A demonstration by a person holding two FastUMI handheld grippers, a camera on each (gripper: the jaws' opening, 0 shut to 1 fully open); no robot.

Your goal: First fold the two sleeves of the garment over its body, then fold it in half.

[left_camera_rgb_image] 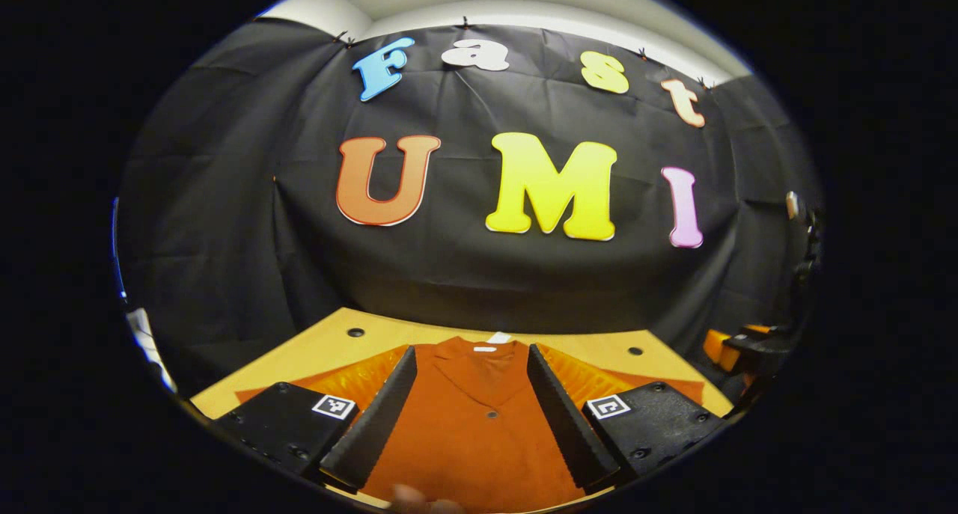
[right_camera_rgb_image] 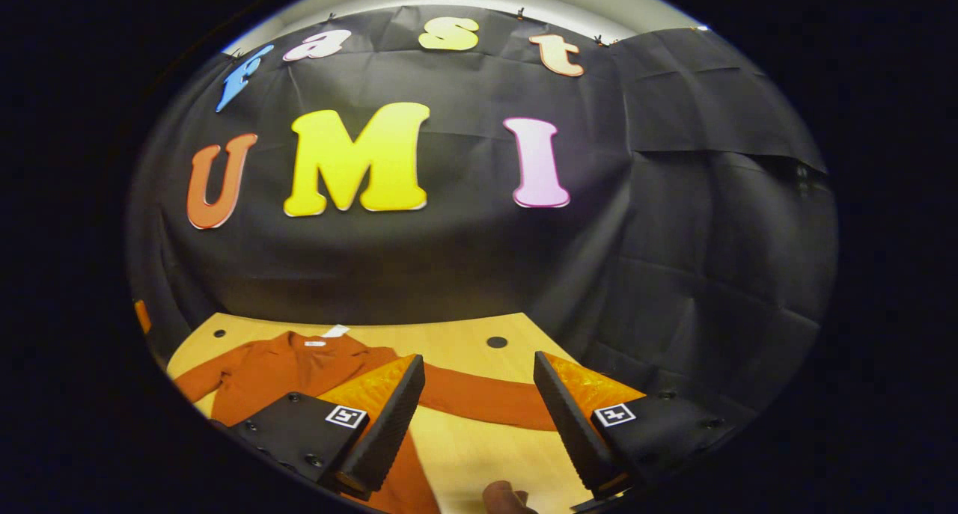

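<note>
A rust-orange garment [left_camera_rgb_image: 471,417] lies flat on the light wooden table [left_camera_rgb_image: 329,342], collar and white tag toward the far wall. Its body sits between the fingers of my left gripper [left_camera_rgb_image: 470,357], which is held open above it with nothing in it. In the right gripper view the garment [right_camera_rgb_image: 292,372] lies at the left, and one sleeve [right_camera_rgb_image: 479,398] stretches out to the right across the table [right_camera_rgb_image: 449,334]. My right gripper [right_camera_rgb_image: 477,368] is open over that sleeve, gripping nothing.
The table has small dark holes [left_camera_rgb_image: 355,332] near its far edge [right_camera_rgb_image: 496,342]. The black cloth wall rises close behind. A dark stand with orange parts [left_camera_rgb_image: 737,346] is at the right. A fingertip [right_camera_rgb_image: 505,497] shows at the bottom.
</note>
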